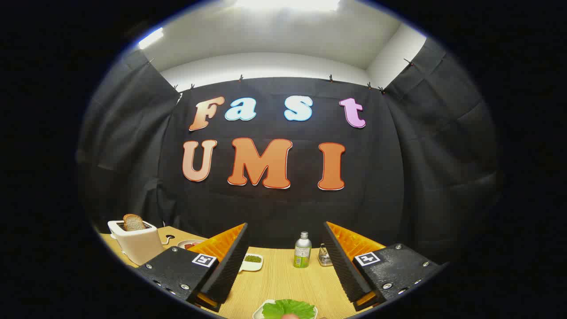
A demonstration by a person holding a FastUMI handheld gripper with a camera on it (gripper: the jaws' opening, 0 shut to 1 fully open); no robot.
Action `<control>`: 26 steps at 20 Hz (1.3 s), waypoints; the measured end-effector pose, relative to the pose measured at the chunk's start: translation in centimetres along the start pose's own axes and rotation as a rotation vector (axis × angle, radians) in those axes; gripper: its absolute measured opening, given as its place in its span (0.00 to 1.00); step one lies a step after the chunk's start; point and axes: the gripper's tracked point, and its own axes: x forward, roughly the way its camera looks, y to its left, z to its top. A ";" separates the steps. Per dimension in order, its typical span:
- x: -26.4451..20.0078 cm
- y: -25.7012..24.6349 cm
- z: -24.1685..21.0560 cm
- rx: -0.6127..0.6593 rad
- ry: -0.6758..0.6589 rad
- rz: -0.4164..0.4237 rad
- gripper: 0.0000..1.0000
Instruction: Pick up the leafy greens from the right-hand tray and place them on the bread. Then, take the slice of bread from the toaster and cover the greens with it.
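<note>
My gripper [285, 261] is open, its two fingers spread wide over the wooden table [277, 279] with nothing between them. Leafy greens [288, 308] lie on a white tray [258, 311] just below and between the fingers, close to the near edge. A white toaster [137, 241] stands beyond the left finger, with a slice of bread [133, 222] sticking up out of its slot. A plate [189, 244] with something red on it peeks out behind the left finger; whether bread lies on it is hidden.
A small white dish of green bits [252, 261] sits ahead of the left finger. A metal bottle with a green label [302, 251] and a small metal holder [325, 256] stand near the back, by the right finger.
</note>
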 end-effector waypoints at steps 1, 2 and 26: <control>0.0 -0.2 0.2 0.002 -0.004 -0.004 0.98; 0.0 -0.3 0.3 0.005 -0.008 -0.006 0.98; 0.6 1.4 -4.2 0.013 0.174 0.064 0.98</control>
